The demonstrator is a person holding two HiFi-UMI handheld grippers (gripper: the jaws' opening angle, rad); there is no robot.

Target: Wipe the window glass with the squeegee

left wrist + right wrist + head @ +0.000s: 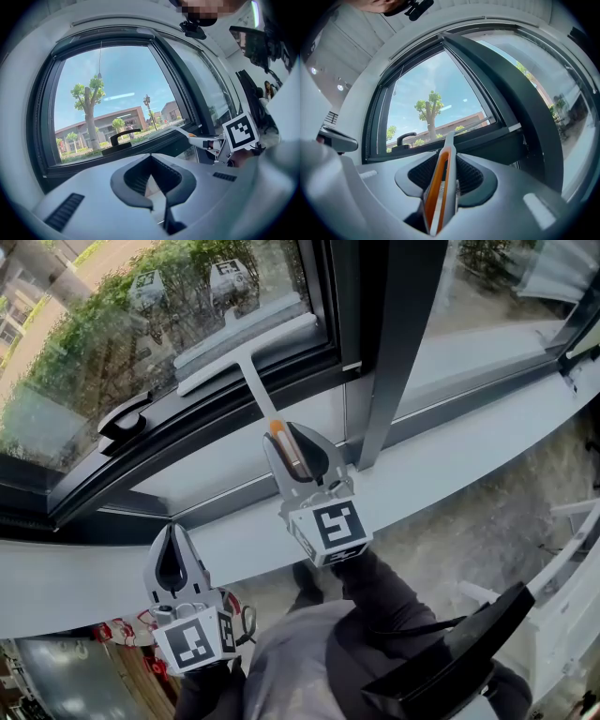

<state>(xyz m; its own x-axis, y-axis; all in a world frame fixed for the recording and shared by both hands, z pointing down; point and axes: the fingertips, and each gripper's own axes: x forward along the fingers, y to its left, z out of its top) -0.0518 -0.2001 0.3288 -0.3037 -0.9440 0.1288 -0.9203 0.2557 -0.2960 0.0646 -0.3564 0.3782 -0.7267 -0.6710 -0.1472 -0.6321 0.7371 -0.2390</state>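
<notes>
My right claw (pixel 286 435) is clamped on the handle of the squeegee (pixel 246 357). Its blade lies at eleven o'clock, low on the window glass (pixel 84 343) by the frame (pixel 216 401). I judge the squeegee light, with a stiff handle and a soft edge, so the handle end is the proper hold. My left claw (pixel 172 538), at seven o'clock, is closed on nothing. Whether the blade touches the glass cannot be determined.

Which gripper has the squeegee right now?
The right gripper, shut on the orange-edged handle of the squeegee; the left gripper hangs lower, jaws together on nothing.
</notes>
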